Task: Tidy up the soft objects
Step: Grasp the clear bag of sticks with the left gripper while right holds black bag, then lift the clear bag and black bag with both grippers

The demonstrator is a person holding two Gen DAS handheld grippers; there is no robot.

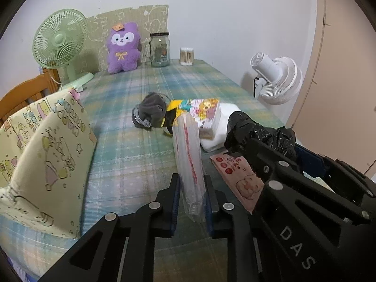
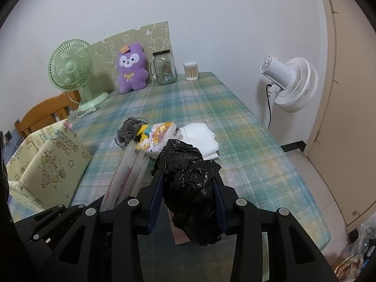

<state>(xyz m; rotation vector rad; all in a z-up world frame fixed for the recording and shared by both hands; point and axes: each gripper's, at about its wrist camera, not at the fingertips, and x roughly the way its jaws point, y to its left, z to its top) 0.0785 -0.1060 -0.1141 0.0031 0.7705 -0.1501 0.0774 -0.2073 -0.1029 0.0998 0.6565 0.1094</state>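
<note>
My left gripper (image 1: 192, 183) is shut on a clear flat plastic pack with red print (image 1: 189, 155), held upright above the table. The same pack (image 2: 128, 176) shows at the left of the right wrist view. My right gripper (image 2: 189, 183) is shut on a crumpled black plastic bag (image 2: 188, 188), which also appears at the right of the left wrist view as the black bag (image 1: 246, 129). On the plaid tablecloth lie a grey drawstring pouch (image 1: 148, 111), a colourful tissue pack (image 1: 206, 112), a folded white cloth (image 2: 202, 136) and a pink packet (image 1: 237, 176).
A cartoon-print fabric box (image 1: 44, 155) stands open at the left. At the back stand a green fan (image 1: 61, 40), a purple plush (image 1: 122, 47), a glass jar (image 1: 160, 49) and a cotton swab tub (image 1: 186, 56). A white fan (image 2: 289, 82) stands off the table's right edge.
</note>
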